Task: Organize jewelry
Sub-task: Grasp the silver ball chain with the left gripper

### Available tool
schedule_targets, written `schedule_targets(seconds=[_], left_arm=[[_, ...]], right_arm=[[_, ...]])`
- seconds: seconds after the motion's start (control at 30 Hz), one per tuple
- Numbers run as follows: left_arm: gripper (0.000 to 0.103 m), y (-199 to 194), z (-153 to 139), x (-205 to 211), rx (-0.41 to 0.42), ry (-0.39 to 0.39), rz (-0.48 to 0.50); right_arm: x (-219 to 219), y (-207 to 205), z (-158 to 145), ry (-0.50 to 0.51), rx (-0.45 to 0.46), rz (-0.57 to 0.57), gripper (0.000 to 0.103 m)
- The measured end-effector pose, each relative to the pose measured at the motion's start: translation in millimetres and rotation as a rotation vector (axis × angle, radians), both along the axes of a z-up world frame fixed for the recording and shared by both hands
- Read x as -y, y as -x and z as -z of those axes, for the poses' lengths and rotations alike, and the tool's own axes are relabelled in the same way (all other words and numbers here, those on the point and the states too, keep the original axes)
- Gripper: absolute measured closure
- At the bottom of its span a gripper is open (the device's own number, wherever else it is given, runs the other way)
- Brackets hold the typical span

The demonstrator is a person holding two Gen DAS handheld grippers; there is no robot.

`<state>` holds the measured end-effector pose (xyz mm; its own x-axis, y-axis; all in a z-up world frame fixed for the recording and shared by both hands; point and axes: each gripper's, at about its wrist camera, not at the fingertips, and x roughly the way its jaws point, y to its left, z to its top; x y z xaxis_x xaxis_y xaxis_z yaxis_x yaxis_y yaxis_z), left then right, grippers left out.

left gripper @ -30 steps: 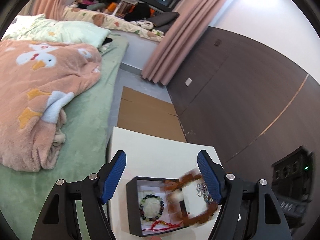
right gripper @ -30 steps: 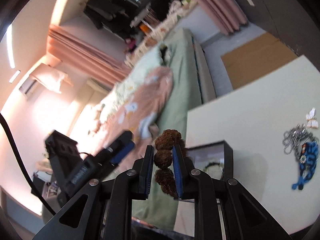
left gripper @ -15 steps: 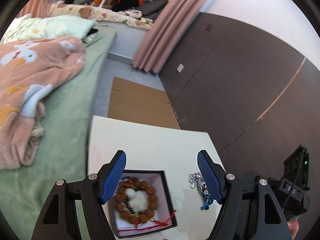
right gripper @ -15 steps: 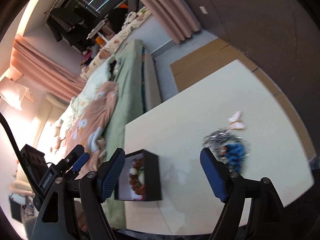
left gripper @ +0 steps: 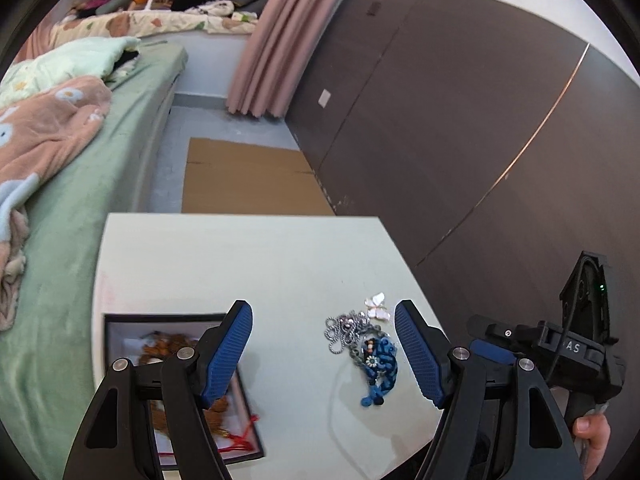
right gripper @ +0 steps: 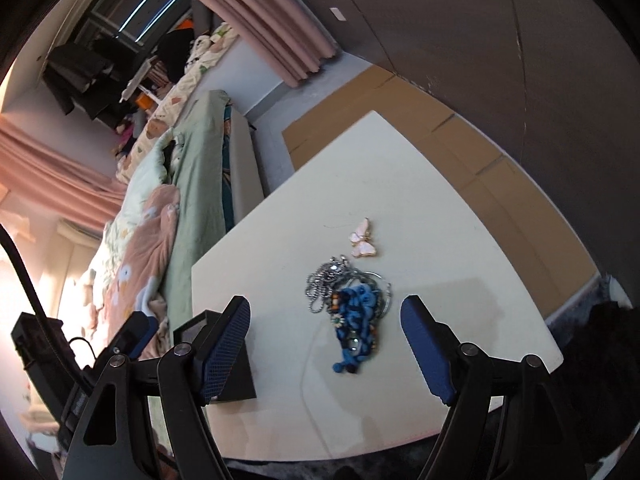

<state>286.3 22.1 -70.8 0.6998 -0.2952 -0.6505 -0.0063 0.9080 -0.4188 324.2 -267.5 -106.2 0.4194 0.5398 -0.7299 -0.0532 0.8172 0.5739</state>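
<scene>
A pile of jewelry lies on the cream table (left gripper: 260,264): a blue knotted cord piece (left gripper: 380,364) (right gripper: 356,312), a silver bead chain (left gripper: 344,330) (right gripper: 324,280) and a pink butterfly charm (left gripper: 377,305) (right gripper: 363,240). The black jewelry box (left gripper: 120,320) (right gripper: 236,376) sits at the table's left edge, with a brown bead bracelet (left gripper: 160,346) and a red cord inside. My left gripper (left gripper: 324,346) is open and empty above the table, between box and pile. My right gripper (right gripper: 326,344) is open and empty, and the blue cord piece shows between its fingers on the table below.
A bed with a green sheet (left gripper: 80,184) and a pink blanket (left gripper: 44,132) runs along the table's left side. Flattened cardboard (left gripper: 248,176) lies on the floor beyond the table. A dark panelled wall (left gripper: 460,120) stands at the right. A hand (left gripper: 594,432) holds the right gripper's handle.
The right gripper opened and let the brown bead bracelet go into the box, then swung right over the jewelry pile. The left gripper also shifted right, off the box.
</scene>
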Motion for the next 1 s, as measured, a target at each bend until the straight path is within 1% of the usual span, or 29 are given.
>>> schedule_targets(seconds=[0.17,0.23,0.33,0.4,0.43,0.5,0.57,0.7,0.77,0.87,1.0], left_arm=[[0.029,-18,11,24,-0.04,-0.021,0.037],[0.029,-26,14,35,-0.053,-0.044,0.054],[0.029,-36,17,47,-0.066,-0.072,0.082],[0.029,-42,22,57,-0.08,-0.1,0.105],[0.029,-44,23,62,-0.085,-0.115,0.113],[0.029,-52,28,71,-0.104,-0.144,0.129],[0.029,-60,33,76,-0.125,-0.154,0.132],[0.029,-74,42,89,-0.152,-0.171,0.147],[0.029,-79,49,94,-0.165,-0.184,0.155],[0.029,-83,63,98,-0.198,-0.191,0.164],[0.035,-87,78,100,-0.226,-0.195,0.169]], right_arm=[[17,-11,18,0.006,-0.038,0.021,0.025],[25,-17,31,0.003,-0.087,0.036,0.025],[33,-24,47,-0.062,-0.154,0.025,0.025],[35,-28,54,-0.099,-0.182,0.008,0.025],[35,-29,55,-0.101,-0.19,0.01,0.025],[37,-30,57,-0.081,-0.199,0.021,0.025],[40,-30,56,-0.07,-0.198,0.034,0.025],[43,-36,59,-0.08,-0.198,0.053,0.025],[44,-40,64,-0.099,-0.212,0.05,0.025],[45,-43,66,-0.11,-0.213,0.047,0.025],[46,-45,65,-0.09,-0.199,0.061,0.025]])
